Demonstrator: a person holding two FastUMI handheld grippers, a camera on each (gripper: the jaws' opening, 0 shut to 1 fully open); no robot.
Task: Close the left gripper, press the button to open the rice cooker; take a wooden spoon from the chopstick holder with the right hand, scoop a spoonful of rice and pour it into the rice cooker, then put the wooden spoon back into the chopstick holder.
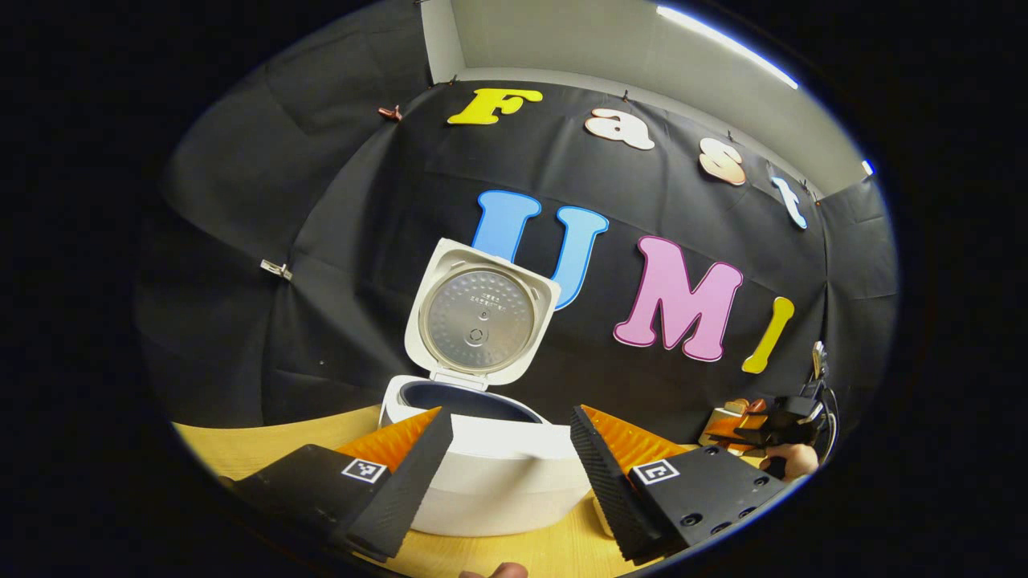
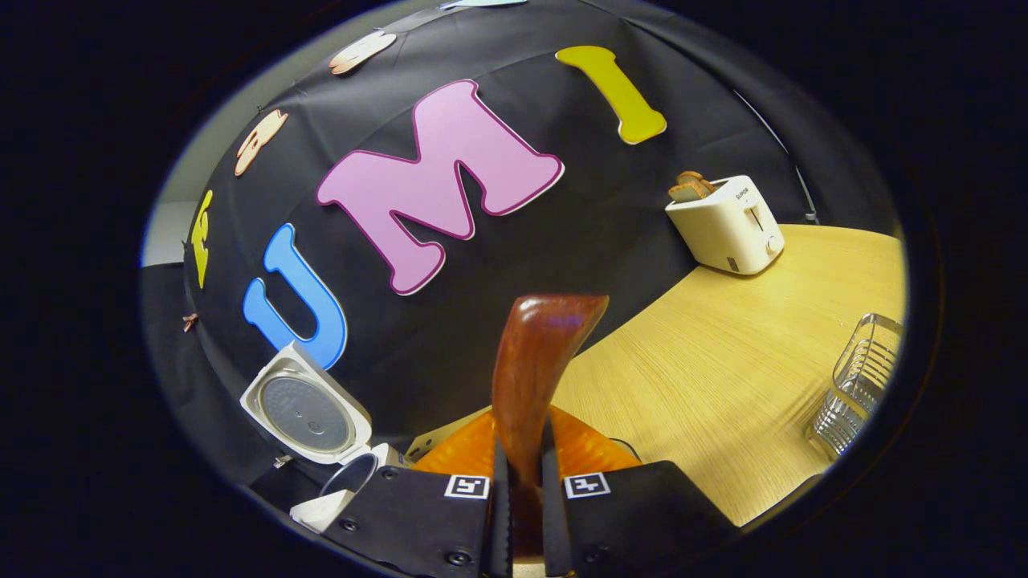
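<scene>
Rice cooker (image 1: 482,474) already open on the table (image 1: 265,445), lid (image 1: 479,315) raised at the far side, so button step done. Left gripper (image 1: 506,457) spread wide, empty, just near the pot. Right gripper (image 2: 522,498) clamped on wooden spoon (image 2: 534,369), bowl lifted clear, no rice visible. Wire chopstick holder (image 2: 859,385) far right. Scooping, pouring and returning the spoon apparently left.

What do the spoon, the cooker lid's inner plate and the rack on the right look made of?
Spoon: likely wood, glossy red-brown, lacquer-like sheen.
Inner plate of the rice cooker lid: seemingly dull grey metal, dimpled, in a white, probably plastic shell.
Rack: shiny metal wire, open grid.
</scene>
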